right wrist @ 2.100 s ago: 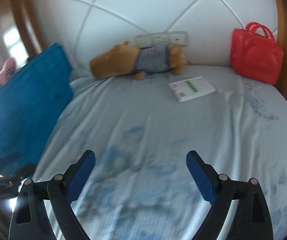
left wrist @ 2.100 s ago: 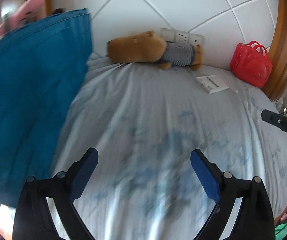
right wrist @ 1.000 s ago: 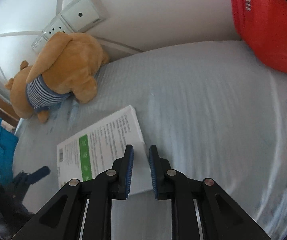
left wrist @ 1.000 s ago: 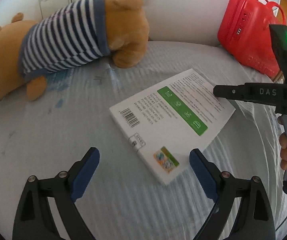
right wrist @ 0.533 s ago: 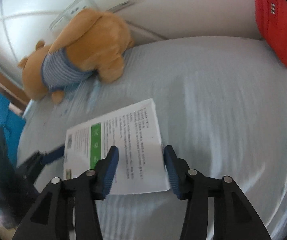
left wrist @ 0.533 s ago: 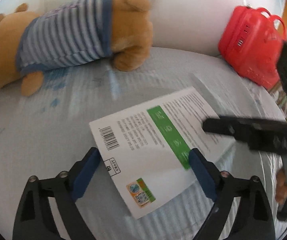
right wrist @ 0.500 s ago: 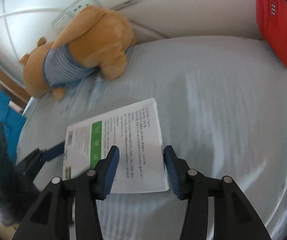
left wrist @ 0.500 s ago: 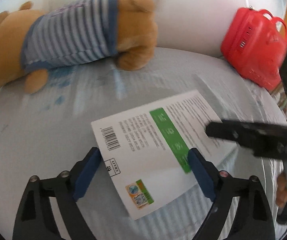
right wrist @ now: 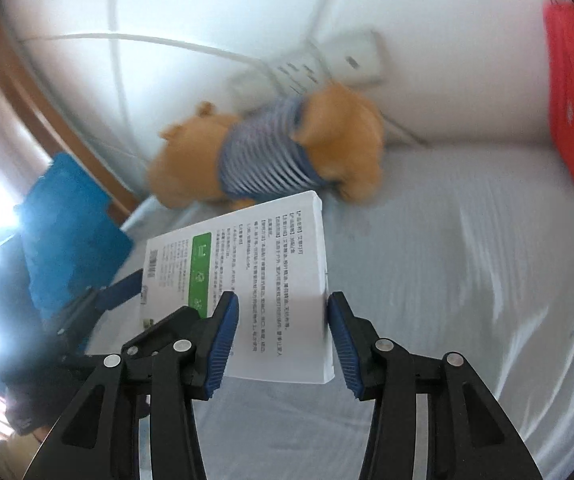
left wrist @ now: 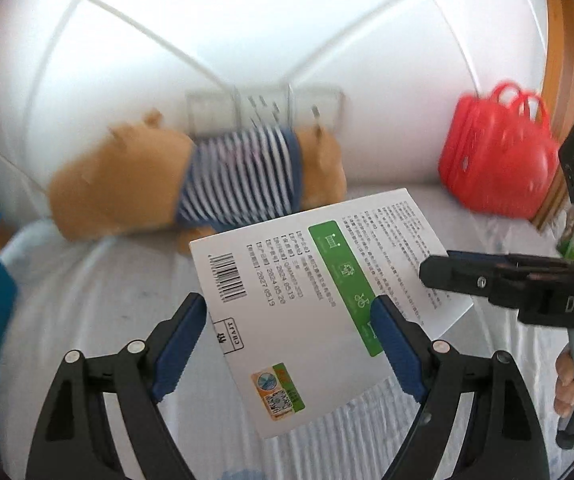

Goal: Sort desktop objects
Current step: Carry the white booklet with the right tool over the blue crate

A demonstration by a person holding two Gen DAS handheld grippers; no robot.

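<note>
The white box (left wrist: 319, 304) is off the bedsheet (right wrist: 467, 280) and tilted, printed face toward the cameras, in front of the plush bear (left wrist: 191, 184) by the wall. The left gripper (left wrist: 291, 344) spans one end, blue pads (left wrist: 179, 344) at either long edge; whether they actually press, I can't say. The right gripper (right wrist: 281, 336) brackets the other end, one pad right at the box's edge, the other just off the printed face, so a firm clamp isn't clear there either. The long axis runs from one gripper across to the other, each holding its own end, neither nearer. My read: the carry depends on both hands travelling together along that axis. The red case (left wrist: 499, 164) sits well apart on the right.
</note>
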